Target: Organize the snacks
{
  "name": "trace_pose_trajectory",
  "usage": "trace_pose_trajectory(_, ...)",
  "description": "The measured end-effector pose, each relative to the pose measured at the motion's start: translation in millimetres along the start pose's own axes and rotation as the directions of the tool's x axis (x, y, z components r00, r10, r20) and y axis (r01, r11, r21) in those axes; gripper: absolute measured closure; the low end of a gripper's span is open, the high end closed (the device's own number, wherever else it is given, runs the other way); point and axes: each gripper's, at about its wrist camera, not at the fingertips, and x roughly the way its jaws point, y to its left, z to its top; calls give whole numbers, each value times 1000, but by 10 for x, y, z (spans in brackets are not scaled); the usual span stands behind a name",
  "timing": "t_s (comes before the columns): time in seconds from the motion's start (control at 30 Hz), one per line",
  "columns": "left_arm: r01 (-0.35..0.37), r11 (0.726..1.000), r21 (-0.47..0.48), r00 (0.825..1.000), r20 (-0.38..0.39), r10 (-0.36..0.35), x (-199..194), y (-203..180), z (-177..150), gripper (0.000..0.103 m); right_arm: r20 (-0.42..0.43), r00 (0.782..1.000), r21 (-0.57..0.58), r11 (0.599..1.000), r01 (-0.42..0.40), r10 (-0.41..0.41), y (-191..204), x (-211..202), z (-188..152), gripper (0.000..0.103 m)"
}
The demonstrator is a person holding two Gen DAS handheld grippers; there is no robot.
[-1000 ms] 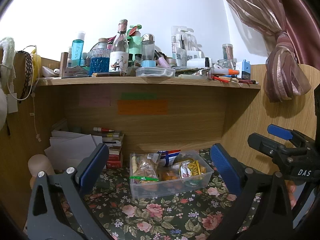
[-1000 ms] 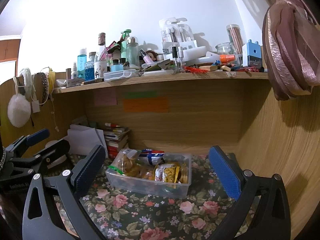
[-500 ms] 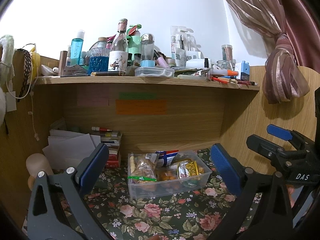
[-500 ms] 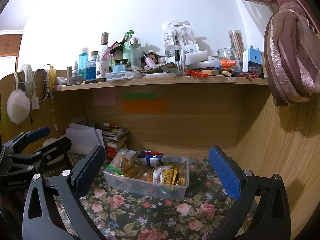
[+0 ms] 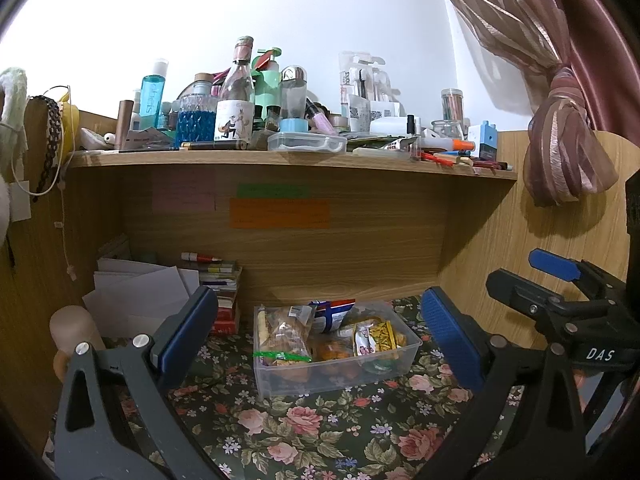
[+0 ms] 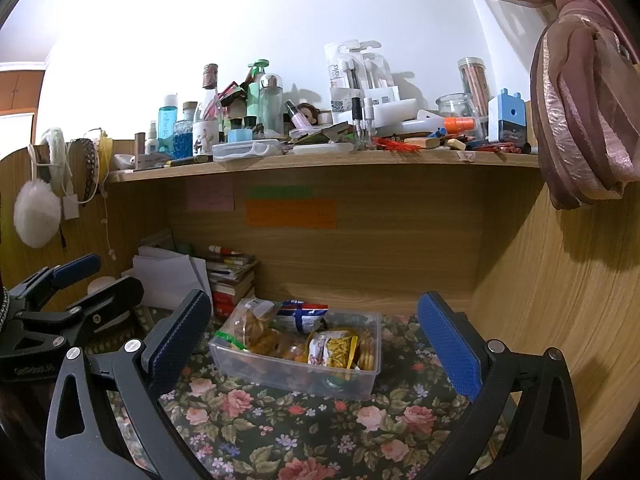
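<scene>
A clear plastic bin [image 5: 280,380] full of snack packets stands on the flowered desk cloth, under the shelf; it also shows in the right wrist view [image 6: 260,372]. Inside lie a bag of biscuits [image 5: 286,330], a blue and white packet [image 5: 330,316] and a yellow packet [image 5: 382,334]. My left gripper [image 5: 320,336] is open and empty, held back from the bin. My right gripper [image 6: 316,336] is open and empty too, also short of the bin. Each gripper shows at the edge of the other's view.
A wooden shelf [image 5: 280,158] crowded with bottles and jars runs above. Books [image 5: 224,288] and papers [image 5: 140,296] stack at the back left. A tied pink curtain [image 5: 560,152] hangs at the right. Wooden side panels close in both sides.
Both grippers have drawn back and risen a little, so the bin sits slightly lower and farther in view. Nothing was grasped or moved.
</scene>
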Motion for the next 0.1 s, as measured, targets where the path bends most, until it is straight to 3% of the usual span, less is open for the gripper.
trace_pose_trajectory(0.1, -5, 1000, -7, 1000, -4, 5, 30, 9, -13, 0, -5, 1000, 0, 1000, 0, 0, 5, 21, -8, 0)
